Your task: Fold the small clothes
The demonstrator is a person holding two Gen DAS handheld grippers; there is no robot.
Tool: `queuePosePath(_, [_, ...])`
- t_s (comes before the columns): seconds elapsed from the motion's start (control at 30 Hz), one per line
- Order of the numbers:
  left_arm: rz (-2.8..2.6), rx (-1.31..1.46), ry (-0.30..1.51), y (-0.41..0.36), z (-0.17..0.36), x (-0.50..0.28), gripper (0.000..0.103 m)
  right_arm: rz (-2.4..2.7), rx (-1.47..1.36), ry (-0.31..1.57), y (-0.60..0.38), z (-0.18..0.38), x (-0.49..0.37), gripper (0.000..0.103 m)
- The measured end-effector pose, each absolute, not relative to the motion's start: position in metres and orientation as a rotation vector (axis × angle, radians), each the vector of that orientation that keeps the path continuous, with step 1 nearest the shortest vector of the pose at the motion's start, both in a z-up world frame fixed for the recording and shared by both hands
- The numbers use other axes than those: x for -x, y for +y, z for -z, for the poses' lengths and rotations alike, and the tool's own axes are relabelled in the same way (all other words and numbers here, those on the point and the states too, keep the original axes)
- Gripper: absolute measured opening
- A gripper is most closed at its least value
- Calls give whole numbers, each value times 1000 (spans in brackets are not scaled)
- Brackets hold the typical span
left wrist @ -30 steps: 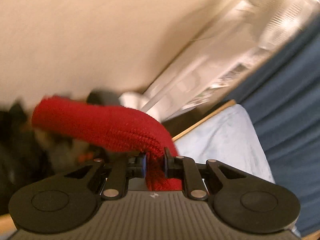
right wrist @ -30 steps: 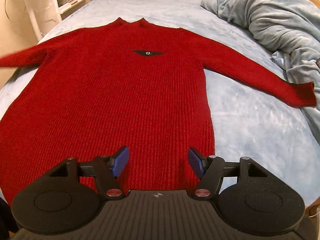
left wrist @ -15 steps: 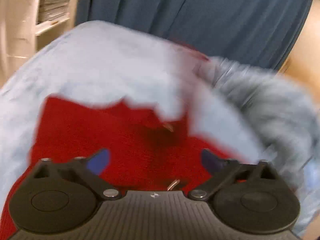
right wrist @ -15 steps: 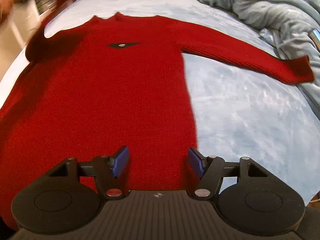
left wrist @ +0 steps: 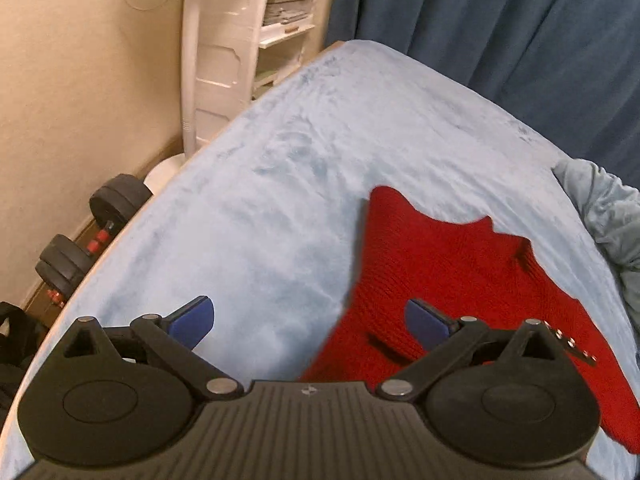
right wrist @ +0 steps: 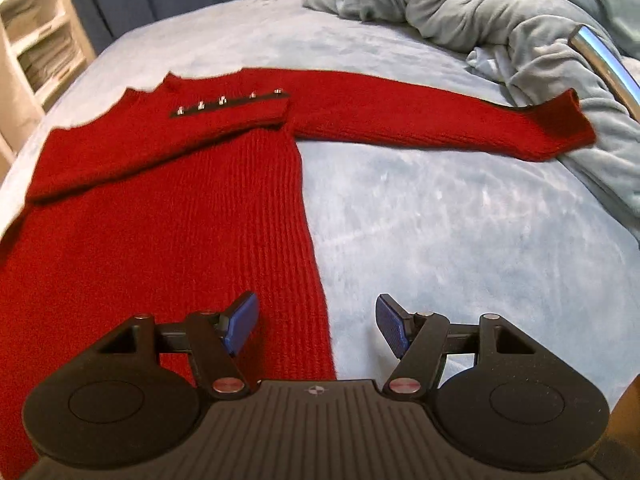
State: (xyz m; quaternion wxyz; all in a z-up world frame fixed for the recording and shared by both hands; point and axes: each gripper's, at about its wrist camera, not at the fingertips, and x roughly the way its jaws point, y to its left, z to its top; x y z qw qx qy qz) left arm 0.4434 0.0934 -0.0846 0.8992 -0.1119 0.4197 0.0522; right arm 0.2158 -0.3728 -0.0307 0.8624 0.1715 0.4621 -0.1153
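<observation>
A red knit sweater (right wrist: pixel 168 216) lies flat on the light blue bed (right wrist: pixel 440 240). Its left sleeve is folded across the chest, and the buttoned cuff (right wrist: pixel 228 102) rests near the collar. The other sleeve (right wrist: pixel 420 116) stretches out to the right, its cuff on the blanket's edge. My right gripper (right wrist: pixel 317 322) hovers open over the sweater's right side edge, with nothing pinched. In the left wrist view the sweater (left wrist: pixel 440 280) lies at lower right. My left gripper (left wrist: pixel 310 320) stands wide open above the sheet and the sweater's left edge, holding nothing.
A crumpled grey-blue blanket (right wrist: pixel 480 12) and a chrome bar (right wrist: pixel 600 60) lie at the bed's right. Beyond the left edge of the bed are white shelves (left wrist: pixel 280 12), a white stand (left wrist: pixel 190 60) and dumbbells (left wrist: pixel 80 248) on the floor. A dark blue curtain (left wrist: pixel 500 20) hangs behind.
My left gripper let go of the red sleeve, opened wide and swung away; the sleeve now lies folded over the chest. My right gripper shifted right to the sweater's side edge.
</observation>
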Motion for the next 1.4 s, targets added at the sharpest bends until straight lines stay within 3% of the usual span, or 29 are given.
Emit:
queuePosePath(0.17, [-41, 208, 870, 71, 75, -395, 102, 237, -340, 940, -370, 10, -206, 67])
queuePosePath(0.53, [-86, 171, 868, 73, 39, -208, 102, 156, -384, 793, -357, -63, -142, 69])
queuePosePath(0.8, [-65, 147, 918, 59, 27, -124, 102, 45, -414, 738, -324, -90, -94, 80])
queuePosePath(1.4, [-93, 70, 868, 23, -15, -115, 102, 30, -513, 685, -340, -81, -70, 82])
